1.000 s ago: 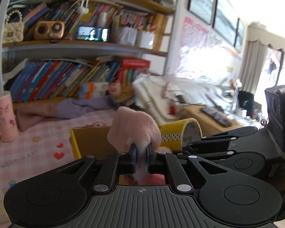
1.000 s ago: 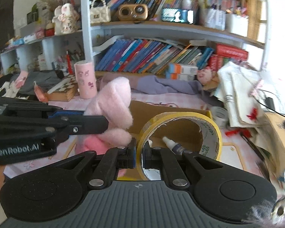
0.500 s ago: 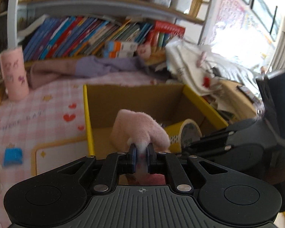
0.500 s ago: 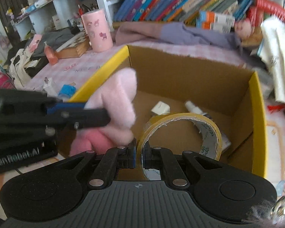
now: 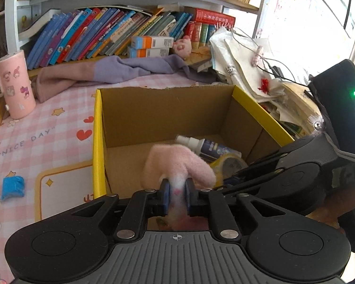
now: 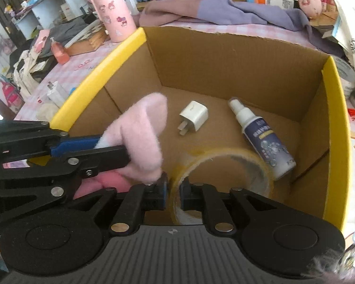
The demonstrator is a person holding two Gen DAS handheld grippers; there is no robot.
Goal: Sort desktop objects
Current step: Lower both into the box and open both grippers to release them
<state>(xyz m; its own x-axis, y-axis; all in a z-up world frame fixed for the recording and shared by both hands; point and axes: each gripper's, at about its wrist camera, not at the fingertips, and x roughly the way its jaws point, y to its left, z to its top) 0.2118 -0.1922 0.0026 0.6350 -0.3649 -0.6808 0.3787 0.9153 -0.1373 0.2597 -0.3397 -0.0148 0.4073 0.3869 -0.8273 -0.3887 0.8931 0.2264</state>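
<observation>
Both grippers hang over the open cardboard box (image 6: 248,54), which serves as the collecting point for the sorting. The left gripper (image 5: 176,195) has its jaws pinched narrow on a white tuft of the pink plush toy (image 5: 175,165), so the toy's soft body dangles forward inside the box's near half, above the floor rather than resting on it; held by that thin part, it looks likely to drop straight once let go. The right gripper (image 6: 173,195) pinches the wall of the yellow tape roll (image 6: 222,168) between its jaws, one jaw inside the ring and one outside, and the roll is low within the box near its front wall, just beside the plush toy. A white charger plug (image 6: 194,116) and a spray bottle (image 6: 262,139) already lie on the box floor farther in, which suggests both held items are meant to join them. A blue cloth piece (image 5: 11,187) lies on the table left of the box.
</observation>
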